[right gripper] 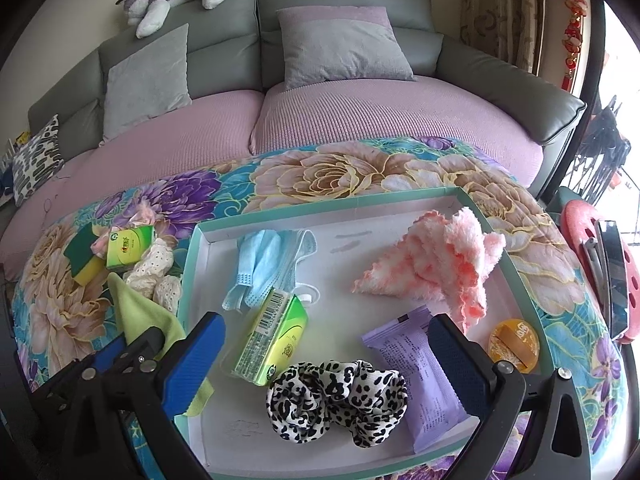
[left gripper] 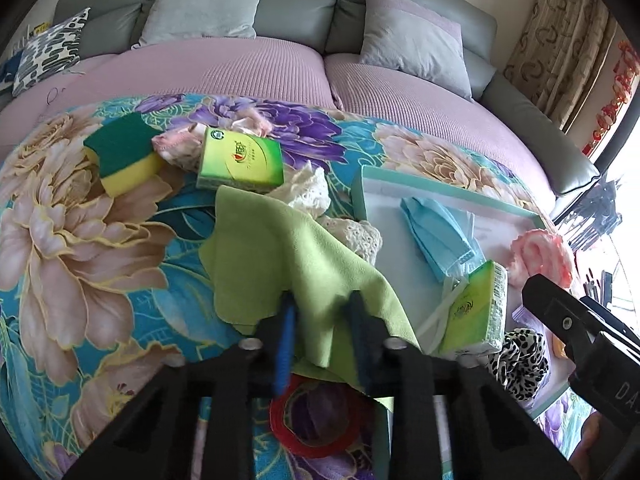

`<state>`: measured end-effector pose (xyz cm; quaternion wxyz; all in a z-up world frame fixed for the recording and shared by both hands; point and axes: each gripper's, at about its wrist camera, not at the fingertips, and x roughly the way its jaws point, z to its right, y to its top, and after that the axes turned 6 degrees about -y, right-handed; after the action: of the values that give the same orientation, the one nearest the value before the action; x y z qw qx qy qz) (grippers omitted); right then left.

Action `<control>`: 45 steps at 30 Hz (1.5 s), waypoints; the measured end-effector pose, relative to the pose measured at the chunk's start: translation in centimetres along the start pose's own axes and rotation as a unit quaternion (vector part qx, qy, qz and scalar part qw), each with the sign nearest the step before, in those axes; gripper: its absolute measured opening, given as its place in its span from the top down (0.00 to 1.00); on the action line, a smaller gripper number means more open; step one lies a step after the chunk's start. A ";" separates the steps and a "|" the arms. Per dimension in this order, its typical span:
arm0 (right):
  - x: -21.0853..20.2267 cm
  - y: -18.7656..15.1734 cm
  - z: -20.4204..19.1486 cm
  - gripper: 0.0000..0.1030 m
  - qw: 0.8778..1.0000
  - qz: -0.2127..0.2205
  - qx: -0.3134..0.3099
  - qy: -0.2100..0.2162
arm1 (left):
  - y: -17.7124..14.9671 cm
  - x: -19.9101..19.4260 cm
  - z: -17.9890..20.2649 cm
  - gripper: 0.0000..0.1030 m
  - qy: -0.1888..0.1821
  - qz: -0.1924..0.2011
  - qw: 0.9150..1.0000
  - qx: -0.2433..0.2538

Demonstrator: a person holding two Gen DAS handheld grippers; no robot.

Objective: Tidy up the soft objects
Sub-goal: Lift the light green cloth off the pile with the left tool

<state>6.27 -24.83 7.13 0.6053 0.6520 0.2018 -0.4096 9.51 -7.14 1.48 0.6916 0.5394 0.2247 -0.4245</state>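
A lime green cloth (left gripper: 296,248) lies on the flowered blanket and drapes over the left rim of the white tray (left gripper: 384,200). My left gripper (left gripper: 322,312) is shut on its near edge, with the fabric bunched between the fingers; the right wrist view shows the same pinch (right gripper: 138,340). My right gripper (right gripper: 326,322) hangs wide open above the tray (right gripper: 360,216), holding nothing. In the tray lie a blue face mask (right gripper: 268,264), a green tissue pack (right gripper: 272,340), a pink fluffy towel (right gripper: 440,264), a leopard scrunchie (right gripper: 336,396) and a purple packet (right gripper: 416,356).
On the blanket left of the tray sit a green-and-yellow sponge (left gripper: 120,152), a second tissue pack (left gripper: 240,160), white lace fabric (left gripper: 312,188) and a pink cloth (left gripper: 176,144). A red ring (left gripper: 316,424) lies under my left gripper. A sofa with cushions (right gripper: 340,48) stands behind.
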 end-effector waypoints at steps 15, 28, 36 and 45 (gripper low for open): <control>0.2 -0.2 -0.5 0.00 1.000 -0.003 -0.011 0.000 | 0.5 -1.9 -0.9 0.94 -0.016 0.032 0.999 -0.017; 0.0 -0.2 -0.7 0.00 1.000 -0.001 -0.014 0.001 | 1.2 -4.2 -2.6 0.96 -0.008 0.073 0.996 -0.041; 0.1 -0.3 -1.0 0.00 1.000 -0.001 -0.020 0.002 | 1.2 -5.2 -4.5 0.96 0.021 0.085 0.994 -0.068; 0.3 -0.4 -1.5 0.00 1.000 -0.006 -0.030 0.004 | 0.4 -5.4 -8.3 0.96 0.084 0.075 0.985 -0.130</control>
<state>6.52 -23.38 6.54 0.6213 0.6343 0.2201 -0.4040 8.16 2.53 3.20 0.7643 0.4940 0.2946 -0.2915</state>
